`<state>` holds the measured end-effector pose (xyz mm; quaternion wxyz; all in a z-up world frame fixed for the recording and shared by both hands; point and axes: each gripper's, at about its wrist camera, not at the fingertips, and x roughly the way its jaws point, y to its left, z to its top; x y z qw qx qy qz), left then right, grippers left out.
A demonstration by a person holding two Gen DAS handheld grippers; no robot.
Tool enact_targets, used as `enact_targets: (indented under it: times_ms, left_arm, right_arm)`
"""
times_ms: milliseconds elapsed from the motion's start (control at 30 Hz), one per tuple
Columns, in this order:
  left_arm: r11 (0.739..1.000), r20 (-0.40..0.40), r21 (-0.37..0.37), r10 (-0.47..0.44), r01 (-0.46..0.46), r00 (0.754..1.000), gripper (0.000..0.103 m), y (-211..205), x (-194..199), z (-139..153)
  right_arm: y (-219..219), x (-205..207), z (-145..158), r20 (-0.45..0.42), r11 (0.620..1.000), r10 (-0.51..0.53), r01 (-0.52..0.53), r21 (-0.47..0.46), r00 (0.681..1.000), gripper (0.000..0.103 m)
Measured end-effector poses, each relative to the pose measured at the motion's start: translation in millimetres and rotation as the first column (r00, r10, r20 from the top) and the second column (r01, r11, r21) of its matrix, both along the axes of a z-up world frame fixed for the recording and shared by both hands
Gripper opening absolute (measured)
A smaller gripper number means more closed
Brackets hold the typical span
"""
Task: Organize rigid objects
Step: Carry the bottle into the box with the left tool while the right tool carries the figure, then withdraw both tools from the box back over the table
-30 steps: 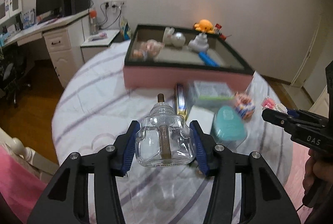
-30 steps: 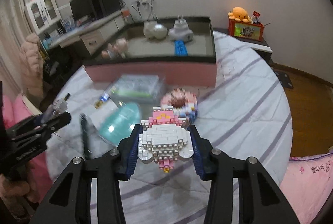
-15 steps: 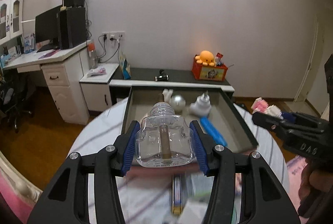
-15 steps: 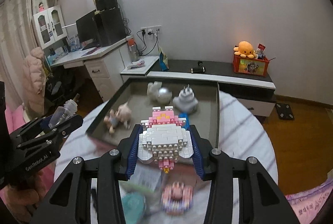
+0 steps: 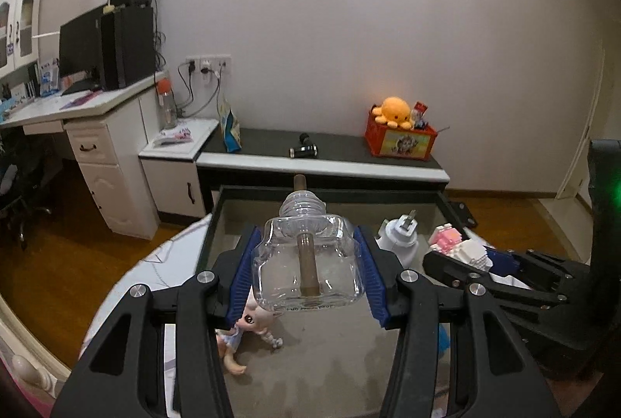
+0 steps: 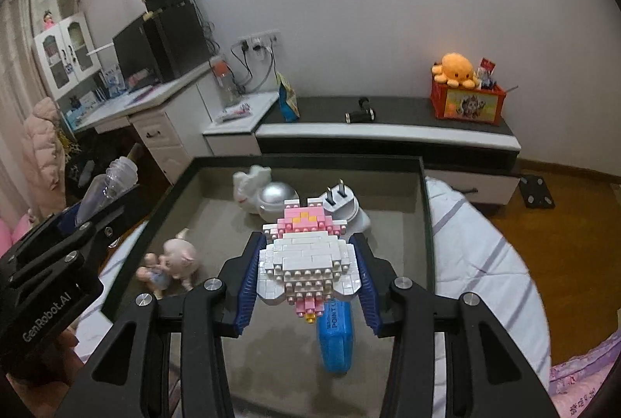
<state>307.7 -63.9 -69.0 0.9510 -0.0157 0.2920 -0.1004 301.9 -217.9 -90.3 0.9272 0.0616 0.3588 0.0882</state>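
My left gripper (image 5: 308, 262) is shut on a clear glass bottle (image 5: 306, 259) with a brown wick and holds it above the dark-rimmed tray (image 5: 248, 189). My right gripper (image 6: 306, 278) is shut on a pink and white brick figure (image 6: 306, 255), also held above the tray (image 6: 310, 162). In the tray lie a small doll (image 6: 170, 264), a white toy with a silver ball (image 6: 264, 193), a white plug device (image 6: 345, 206) and a blue case (image 6: 333, 336). The right gripper shows at the right in the left wrist view (image 5: 485, 262); the left gripper shows at the left in the right wrist view (image 6: 97, 204).
The tray rests on a round table with a striped white cloth (image 6: 477, 262). Behind it is a low dark-topped cabinet (image 6: 388, 115) with an orange plush on a red box (image 6: 465, 88). A white desk with a monitor (image 5: 97, 45) stands at the left.
Both grippers rose from the tabletop and moved forward over the tray, each keeping its object. The loose items on the table dropped out of view.
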Motion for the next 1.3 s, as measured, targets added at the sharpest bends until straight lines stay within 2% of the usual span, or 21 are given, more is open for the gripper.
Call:
enact_targets:
  times_ms: [233,333,467,500,567,633,700,833,1100,1300]
  left_arm:
    - [0.999,-0.1,0.026,-0.015,0.018,0.995,0.051,-7.6,22.1,-32.6]
    - [0.999,-0.112,0.033,-0.012,0.016,0.994,0.052,-5.9,23.6,-39.7]
    - [0.999,-0.107,0.049,0.015,-0.01,0.994,0.078,-2.0,20.4,-40.0]
    - [0.999,-0.105,0.047,0.028,-0.023,0.994,0.082,1.4,19.1,-38.8]
    - [0.998,-0.11,0.035,0.057,-0.054,0.992,0.097,10.2,18.1,-36.0]
    - [0.996,-0.103,0.027,0.082,-0.08,0.991,0.103,19.1,14.2,-31.0]
    - [0.995,-0.103,0.038,0.092,-0.089,0.99,0.103,22.1,9.5,-26.6]
    - [0.993,-0.094,0.053,0.111,-0.106,0.989,0.103,27.7,-8.5,-12.9]
    - [0.99,-0.05,0.058,0.135,-0.133,0.99,0.103,40.4,-65.8,16.2]
    - [0.989,0.022,0.046,0.136,-0.137,0.99,0.103,47.6,-132.4,50.4]
  right_arm:
    - [5.4,25.4,-28.5,-0.092,0.999,-0.009,0.006,-0.035,0.996,0.045]
    - [5.2,29.2,-34.6,-0.114,0.999,-0.01,0.005,-0.046,0.993,0.046]
    - [5.0,28.0,-35.4,-0.122,0.998,-0.015,0.008,-0.059,0.992,0.048]
    - [4.3,27.8,-35.1,-0.126,0.998,-0.025,0.017,-0.067,0.992,0.054]
    - [1.2,28.2,-34.2,-0.129,0.998,-0.04,0.032,-0.059,0.991,0.067]
    - [-3.9,25.7,-31.4,-0.126,0.997,-0.061,0.056,-0.048,0.99,0.084]
    - [-4.3,23.1,-27.8,-0.131,0.998,-0.058,0.053,-0.041,0.99,0.084]
    - [-0.4,13.1,-20.9,-0.136,0.996,-0.071,0.062,-0.069,0.988,0.103]
    - [-7.0,-44.7,12.2,-0.051,0.993,-0.118,0.117,-0.021,0.992,0.103]
    - [-8.6,-120.7,49.5,0.07,0.99,-0.141,0.143,-0.015,0.988,0.103]
